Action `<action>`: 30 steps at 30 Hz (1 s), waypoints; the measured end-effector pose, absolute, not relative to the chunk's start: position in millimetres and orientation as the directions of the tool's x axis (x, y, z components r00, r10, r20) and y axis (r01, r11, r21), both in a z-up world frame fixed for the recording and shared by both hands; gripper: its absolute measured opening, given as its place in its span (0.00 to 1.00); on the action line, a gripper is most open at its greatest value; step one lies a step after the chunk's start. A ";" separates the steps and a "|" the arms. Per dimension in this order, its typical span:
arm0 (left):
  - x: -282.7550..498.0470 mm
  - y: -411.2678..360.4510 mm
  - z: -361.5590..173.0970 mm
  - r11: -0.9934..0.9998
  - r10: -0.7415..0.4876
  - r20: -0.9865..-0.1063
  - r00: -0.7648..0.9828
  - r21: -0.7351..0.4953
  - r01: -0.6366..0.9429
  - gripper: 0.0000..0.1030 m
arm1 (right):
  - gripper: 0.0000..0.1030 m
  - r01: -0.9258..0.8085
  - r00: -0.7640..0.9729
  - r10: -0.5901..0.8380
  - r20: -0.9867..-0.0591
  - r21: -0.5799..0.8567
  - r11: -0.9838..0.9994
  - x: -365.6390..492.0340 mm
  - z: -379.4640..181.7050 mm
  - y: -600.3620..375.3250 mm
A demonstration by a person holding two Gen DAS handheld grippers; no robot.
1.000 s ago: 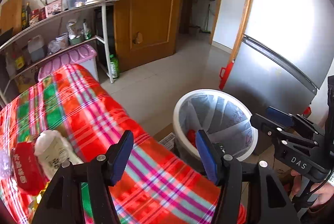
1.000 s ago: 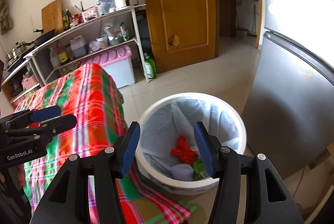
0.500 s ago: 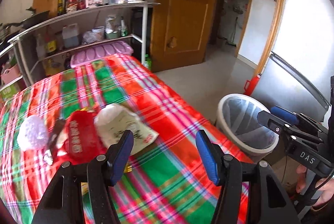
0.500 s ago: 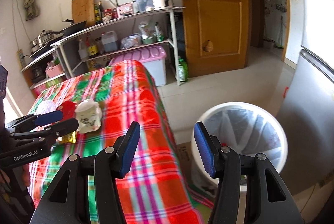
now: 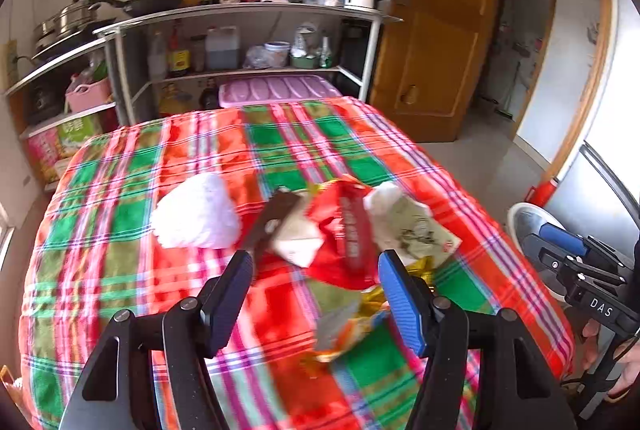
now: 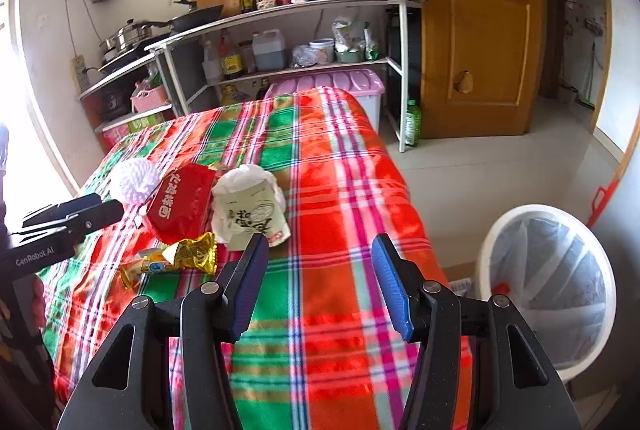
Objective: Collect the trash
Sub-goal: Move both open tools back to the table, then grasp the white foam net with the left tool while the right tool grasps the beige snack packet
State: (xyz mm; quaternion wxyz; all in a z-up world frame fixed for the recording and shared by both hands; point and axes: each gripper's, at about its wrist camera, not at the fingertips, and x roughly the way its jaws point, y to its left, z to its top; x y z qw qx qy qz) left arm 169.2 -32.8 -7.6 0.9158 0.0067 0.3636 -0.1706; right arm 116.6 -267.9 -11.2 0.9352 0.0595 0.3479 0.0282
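The trash pile lies mid-bench, toward its left edge, just ahead of your left gripper, whose empty fingers are opening. Your right gripper, fingers spread and empty, sits farther off, nearer the bin.

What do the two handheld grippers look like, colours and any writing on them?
Both are black frames with ribbed blue finger pads. The left gripper reads "GenRobot.AI" along its side; the right gripper reads "DAS". A thin dark cable hangs below the right one.

Wooden door, kitchen shelving, tiled floor
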 end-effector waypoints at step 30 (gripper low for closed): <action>272.1 40.6 -39.5 0.980 -0.193 -0.744 0.639 -0.122 0.154 0.76 | 0.57 -0.147 0.586 0.233 -0.776 0.180 0.973 216.7 -58.7 -227.7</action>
